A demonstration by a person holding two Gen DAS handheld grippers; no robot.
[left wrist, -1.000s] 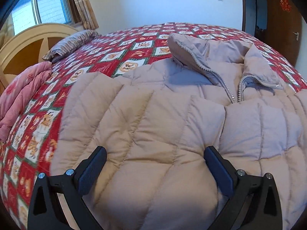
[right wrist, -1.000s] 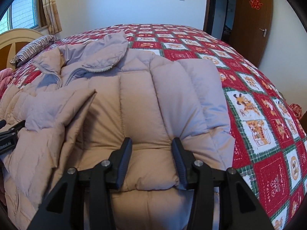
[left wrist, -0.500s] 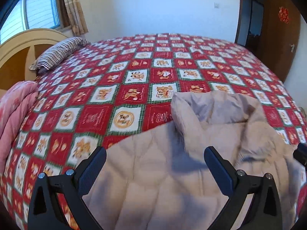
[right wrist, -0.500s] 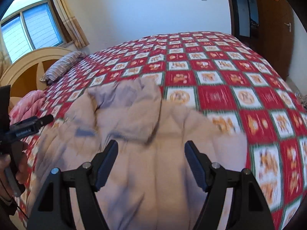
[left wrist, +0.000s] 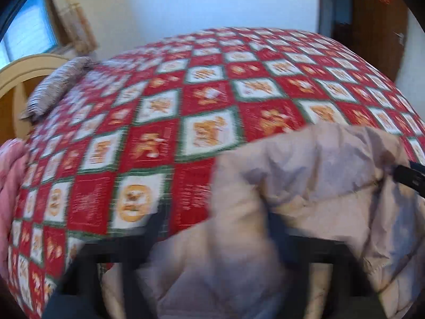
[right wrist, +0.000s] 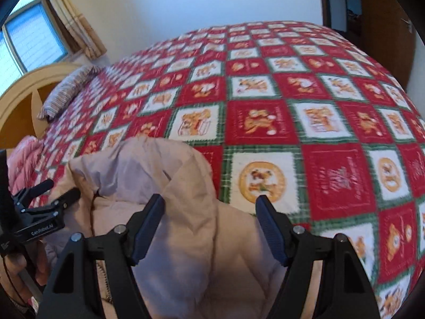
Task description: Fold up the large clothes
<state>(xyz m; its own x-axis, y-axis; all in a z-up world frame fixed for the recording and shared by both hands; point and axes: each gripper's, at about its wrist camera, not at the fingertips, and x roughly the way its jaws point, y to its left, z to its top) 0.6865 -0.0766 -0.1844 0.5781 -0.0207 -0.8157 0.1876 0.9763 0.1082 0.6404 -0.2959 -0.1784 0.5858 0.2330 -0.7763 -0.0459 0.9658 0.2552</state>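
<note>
Since a second ago both views have swung off the spread jacket: far more red checked bedspread (right wrist: 265,85) shows, and the beige puffer jacket (right wrist: 186,226) now sits bunched at the near edge, around 6 o'clock in both views.

Left to right: pink bedding (right wrist: 22,159) at 9 o'clock, striped pillow (right wrist: 69,90) by the headboard at 10. Left gripper (right wrist: 57,195) enters the right view at 8 o'clock, jaws closing and already narrow, with jacket fabric apparently between them. In its own view it's smeared by blur, so contact can't be confirmed there. Right gripper (right wrist: 209,226) at 6 o'clock, jaws closing but wide apart, the jacket fold between them, pads not pressing.

Risk: only the left seems to bite. If the right closes late or on a thin ridge, the slippery quilted shell probably slides out and the fold goes crooked.

Only the left view shows the right gripper's tip poking in at 3 o'clock.
</note>
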